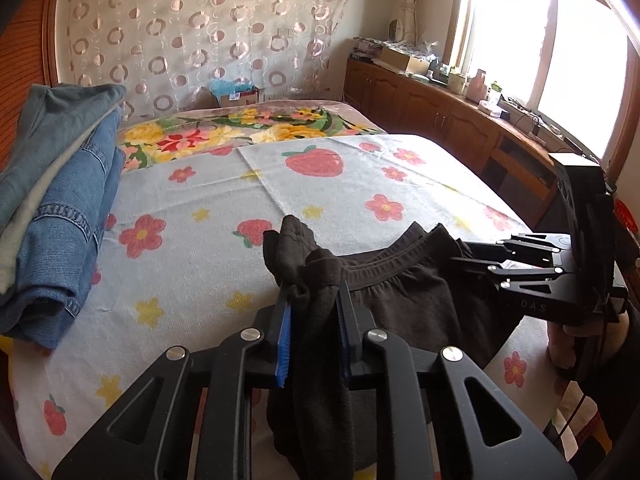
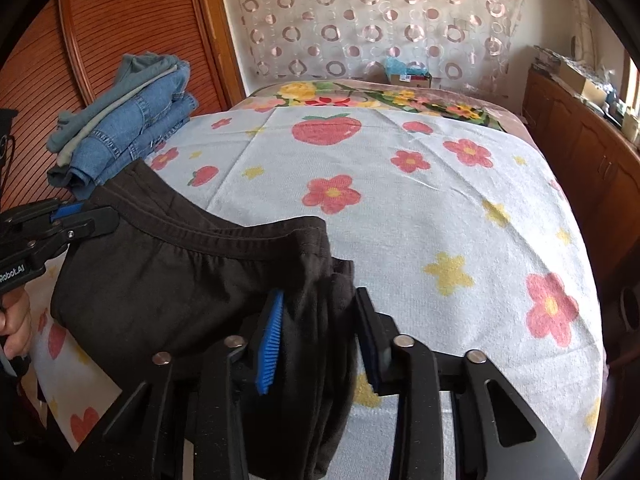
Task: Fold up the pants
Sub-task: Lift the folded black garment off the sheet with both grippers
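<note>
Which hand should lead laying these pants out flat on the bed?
Probably the left. The left gripper holds bunched pants at the waistband end nearest the jeans, with open bed ahead. The right gripper grips the other end and can anchor.

Beyond my fingers lies a bed (image 2: 400,208) under a flower-and-strawberry cover. Past it hangs a curtain (image 1: 208,28) with ring patterns. Right of them, bright windows (image 1: 540,40) glare over wooden cabinets (image 1: 432,108); to the left, what looks like a slatted wooden door (image 2: 132,28).
</note>
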Available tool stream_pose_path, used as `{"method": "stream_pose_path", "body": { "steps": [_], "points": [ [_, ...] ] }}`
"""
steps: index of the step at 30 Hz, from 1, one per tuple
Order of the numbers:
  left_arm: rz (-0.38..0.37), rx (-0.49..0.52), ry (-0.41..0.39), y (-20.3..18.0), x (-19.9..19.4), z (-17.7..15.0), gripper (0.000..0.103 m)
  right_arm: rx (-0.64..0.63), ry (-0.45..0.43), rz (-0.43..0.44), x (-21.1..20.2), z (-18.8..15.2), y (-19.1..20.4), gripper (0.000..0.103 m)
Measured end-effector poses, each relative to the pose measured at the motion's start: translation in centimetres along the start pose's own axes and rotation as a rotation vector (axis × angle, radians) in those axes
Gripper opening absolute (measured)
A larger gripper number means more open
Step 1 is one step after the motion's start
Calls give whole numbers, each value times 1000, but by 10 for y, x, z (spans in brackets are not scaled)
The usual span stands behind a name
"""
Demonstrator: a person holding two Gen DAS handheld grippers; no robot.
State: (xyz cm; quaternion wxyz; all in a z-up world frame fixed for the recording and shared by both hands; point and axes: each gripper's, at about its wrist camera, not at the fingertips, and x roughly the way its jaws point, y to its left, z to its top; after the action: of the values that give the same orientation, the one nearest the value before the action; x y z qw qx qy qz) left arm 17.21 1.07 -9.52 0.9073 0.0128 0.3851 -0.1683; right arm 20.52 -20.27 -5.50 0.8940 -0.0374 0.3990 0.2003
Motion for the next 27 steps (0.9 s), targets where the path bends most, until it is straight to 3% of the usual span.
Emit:
{"method": "stream_pose_path", "body": {
  "steps": [2, 5, 19, 27],
  "points": [
    [1, 0, -3, 0, -1, 0, 19, -10, 5, 10, 0, 0, 1, 14],
    [0, -2, -10, 1, -5, 0, 17, -33, 3, -6, -2, 0, 6, 12],
    [-2, 21, -122, -15, -49, 19, 16, -37, -189, 3, -68, 10, 12, 11],
    [18, 63, -197, -25, -81, 47, 16, -63, -284, -6, -109, 17, 19, 11]
  ]
}}
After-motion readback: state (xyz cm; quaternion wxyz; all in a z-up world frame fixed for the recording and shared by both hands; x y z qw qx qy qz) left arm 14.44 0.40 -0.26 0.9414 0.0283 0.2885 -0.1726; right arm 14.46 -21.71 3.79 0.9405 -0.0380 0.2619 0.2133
